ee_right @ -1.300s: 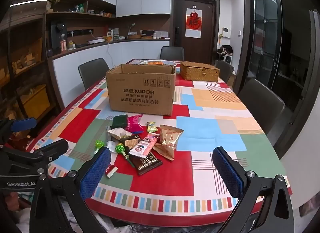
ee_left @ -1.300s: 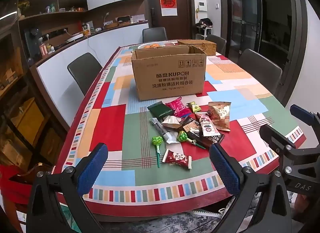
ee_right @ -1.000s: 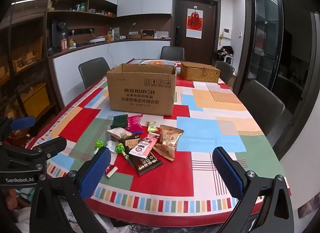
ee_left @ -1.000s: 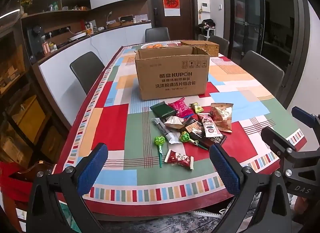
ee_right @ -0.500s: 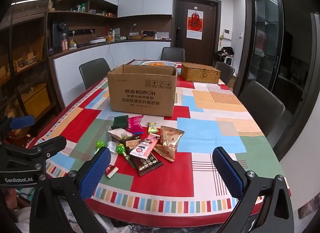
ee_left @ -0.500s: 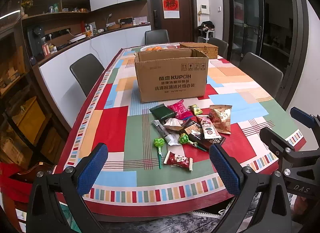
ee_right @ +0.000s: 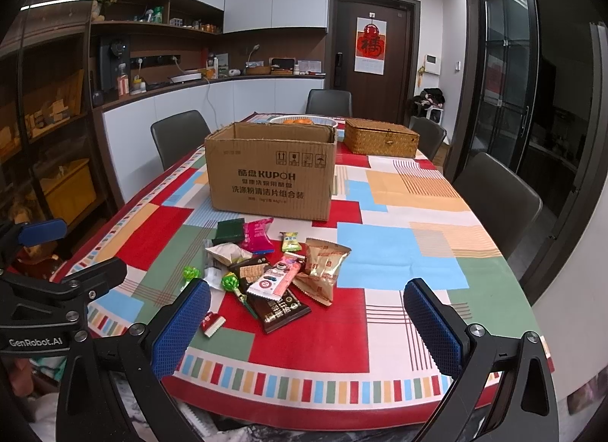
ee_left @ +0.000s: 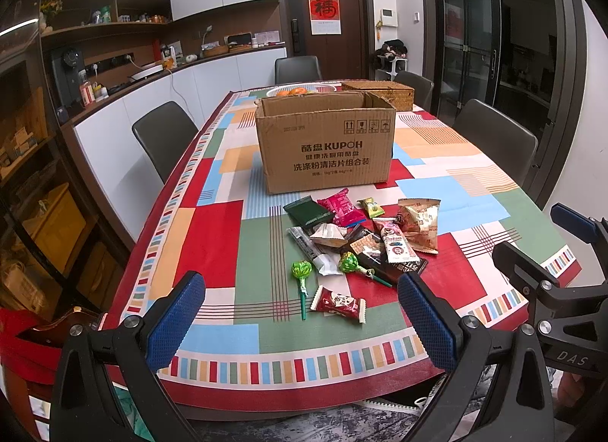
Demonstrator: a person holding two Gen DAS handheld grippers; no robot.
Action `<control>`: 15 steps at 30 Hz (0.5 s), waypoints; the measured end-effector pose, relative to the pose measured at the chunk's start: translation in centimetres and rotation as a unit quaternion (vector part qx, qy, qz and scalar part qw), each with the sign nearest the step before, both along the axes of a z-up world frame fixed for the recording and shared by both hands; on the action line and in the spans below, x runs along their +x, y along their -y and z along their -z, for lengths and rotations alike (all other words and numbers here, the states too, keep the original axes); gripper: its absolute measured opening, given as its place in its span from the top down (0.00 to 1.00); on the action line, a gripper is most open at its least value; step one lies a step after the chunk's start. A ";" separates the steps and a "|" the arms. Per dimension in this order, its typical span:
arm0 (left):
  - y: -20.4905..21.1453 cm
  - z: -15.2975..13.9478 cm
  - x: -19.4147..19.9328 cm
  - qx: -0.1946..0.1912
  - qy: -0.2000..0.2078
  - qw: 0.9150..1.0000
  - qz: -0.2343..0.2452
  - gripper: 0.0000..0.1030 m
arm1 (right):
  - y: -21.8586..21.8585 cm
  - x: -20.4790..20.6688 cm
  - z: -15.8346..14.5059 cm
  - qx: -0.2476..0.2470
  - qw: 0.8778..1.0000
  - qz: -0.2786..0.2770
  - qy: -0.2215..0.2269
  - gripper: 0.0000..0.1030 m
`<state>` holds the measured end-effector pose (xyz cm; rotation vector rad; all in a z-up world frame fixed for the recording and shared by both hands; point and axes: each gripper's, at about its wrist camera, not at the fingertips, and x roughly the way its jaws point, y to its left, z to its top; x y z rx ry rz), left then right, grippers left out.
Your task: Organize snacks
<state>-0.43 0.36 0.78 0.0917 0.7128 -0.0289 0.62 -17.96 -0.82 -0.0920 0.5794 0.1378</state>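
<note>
Snacks (ee_left: 357, 240) lie heaped just in front of the open cardboard box (ee_left: 325, 147), probably their destination; left gripper (ee_left: 300, 322) and right gripper (ee_right: 307, 322) hover spread, empty.

Left tool (ee_left: 300, 322) hangs wide apart before the table (ee_left: 212, 244); snacks (ee_left: 361, 236) lie near a cardboard box (ee_left: 325, 149).

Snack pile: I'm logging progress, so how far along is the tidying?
Nothing looks done: the loose wrapped snacks all lie on the patchwork tablecloth before the open brown cardboard box. Left claw and right claw are open, holding nothing. Every snack is left.
</note>
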 end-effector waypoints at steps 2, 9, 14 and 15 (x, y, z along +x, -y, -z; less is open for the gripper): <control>0.0 -0.1 -0.1 0.001 0.000 1.000 0.000 0.00 | 0.0 0.0 0.0 0.000 1.000 0.000 0.000 0.00; 0.0 0.0 0.0 0.000 0.000 1.000 0.000 0.00 | 0.0 0.0 -0.1 0.000 1.000 0.000 0.000 0.00; 0.0 0.0 0.0 0.000 0.000 1.000 0.000 0.00 | 0.0 0.0 0.0 0.000 1.000 0.000 0.000 0.00; 0.0 0.0 0.0 0.000 0.000 1.000 0.000 0.00 | 0.0 0.0 0.0 0.000 1.000 0.000 0.000 0.00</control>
